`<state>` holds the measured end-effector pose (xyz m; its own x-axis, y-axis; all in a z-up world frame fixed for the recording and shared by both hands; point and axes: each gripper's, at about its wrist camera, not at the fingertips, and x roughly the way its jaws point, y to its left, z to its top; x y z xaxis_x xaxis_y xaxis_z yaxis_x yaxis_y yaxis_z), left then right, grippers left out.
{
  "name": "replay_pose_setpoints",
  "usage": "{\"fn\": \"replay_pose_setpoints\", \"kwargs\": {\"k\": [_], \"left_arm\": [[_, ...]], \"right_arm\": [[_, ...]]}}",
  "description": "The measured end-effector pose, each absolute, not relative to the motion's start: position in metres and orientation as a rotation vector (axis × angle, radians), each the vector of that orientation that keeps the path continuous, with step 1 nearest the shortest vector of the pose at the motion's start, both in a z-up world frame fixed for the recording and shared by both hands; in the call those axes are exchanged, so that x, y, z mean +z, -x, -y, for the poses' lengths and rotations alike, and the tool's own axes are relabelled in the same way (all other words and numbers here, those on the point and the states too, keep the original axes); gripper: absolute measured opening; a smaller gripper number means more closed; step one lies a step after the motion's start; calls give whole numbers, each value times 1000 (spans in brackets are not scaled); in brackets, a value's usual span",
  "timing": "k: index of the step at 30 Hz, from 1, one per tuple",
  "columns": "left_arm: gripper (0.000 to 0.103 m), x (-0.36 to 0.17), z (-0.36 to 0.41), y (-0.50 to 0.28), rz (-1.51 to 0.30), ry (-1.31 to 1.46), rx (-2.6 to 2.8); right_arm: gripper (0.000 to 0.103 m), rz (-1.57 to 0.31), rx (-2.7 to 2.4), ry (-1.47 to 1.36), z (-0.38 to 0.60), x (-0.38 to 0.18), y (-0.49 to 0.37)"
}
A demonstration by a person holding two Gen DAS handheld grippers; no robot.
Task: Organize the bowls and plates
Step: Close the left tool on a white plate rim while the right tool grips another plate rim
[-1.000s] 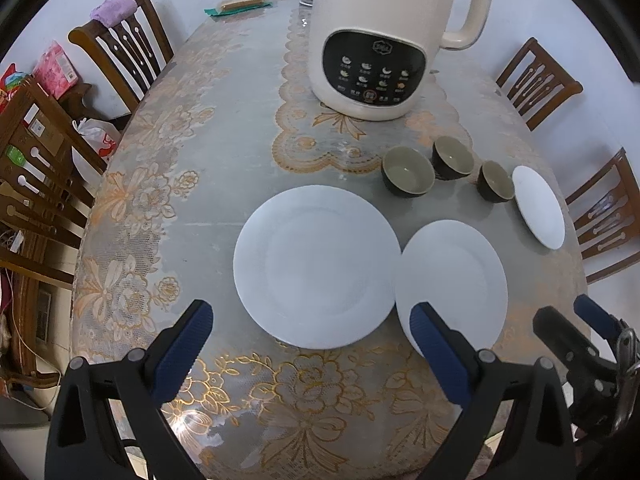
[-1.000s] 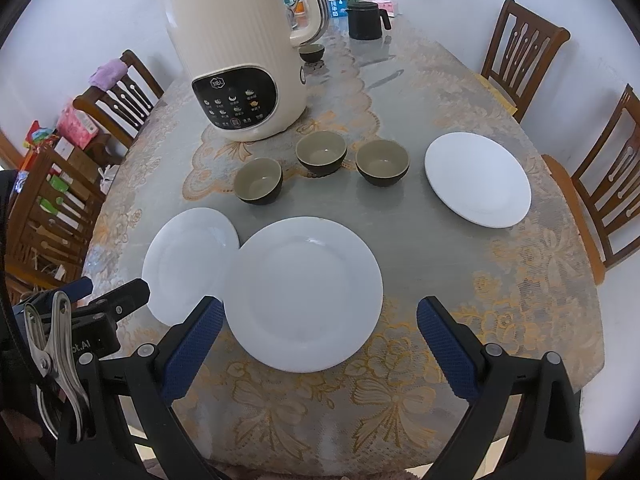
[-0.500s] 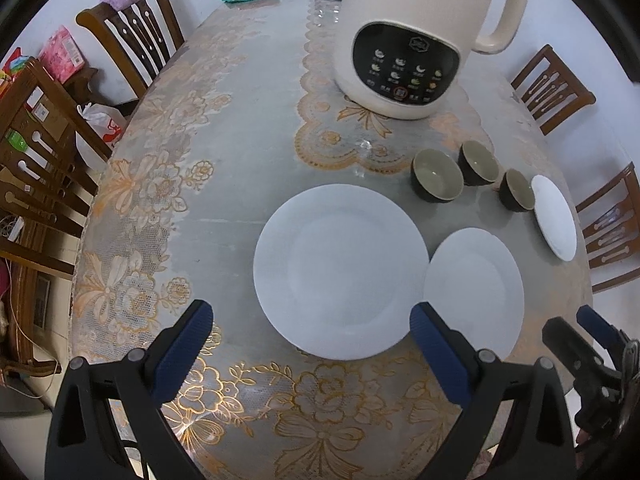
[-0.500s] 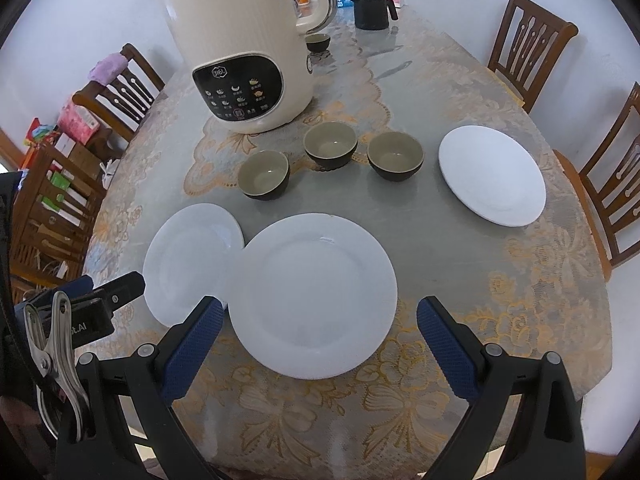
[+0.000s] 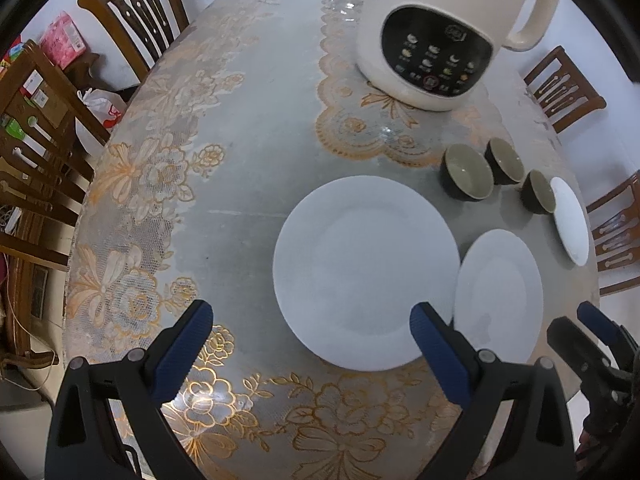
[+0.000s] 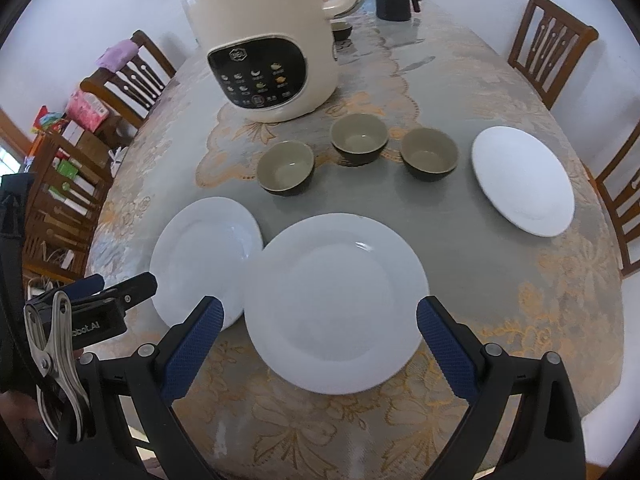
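Three round white ceramic plates lie on the lace-patterned oval desk (image 6: 500,280): one large plate (image 6: 336,304) near the front edge, one medium plate (image 6: 204,252) to its left, and another medium plate (image 6: 524,180) off to the right. Three small dark bowls with olive-green insides stand in a loose row behind them: left bowl (image 6: 286,172), middle bowl (image 6: 359,139), right bowl (image 6: 429,154). One tall cream electric kettle with a black control panel (image 6: 272,36) stands further back, along with one dark lidded jug (image 6: 394,0) and one more small dark cup (image 6: 341,31) (partly hidden behind the kettle).
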<state>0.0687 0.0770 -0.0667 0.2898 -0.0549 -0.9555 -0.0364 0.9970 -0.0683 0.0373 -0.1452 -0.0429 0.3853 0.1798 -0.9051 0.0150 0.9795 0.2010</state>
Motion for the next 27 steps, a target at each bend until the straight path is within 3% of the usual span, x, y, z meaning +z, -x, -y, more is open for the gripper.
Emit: {"fn": "replay_pose_setpoints", "kwargs": {"k": [7, 15, 27], "left_arm": [[101, -84, -87, -74, -1289, 79, -6], [100, -103, -96, -81, -1312, 68, 10], [93, -125, -97, -88, -1353, 73, -17]], "right_arm": [[98, -1202, 158, -171, 129, -55, -50], [83, -1213, 258, -155, 104, -67, -72], [75, -1241, 303, -32, 75, -96, -104]]}}
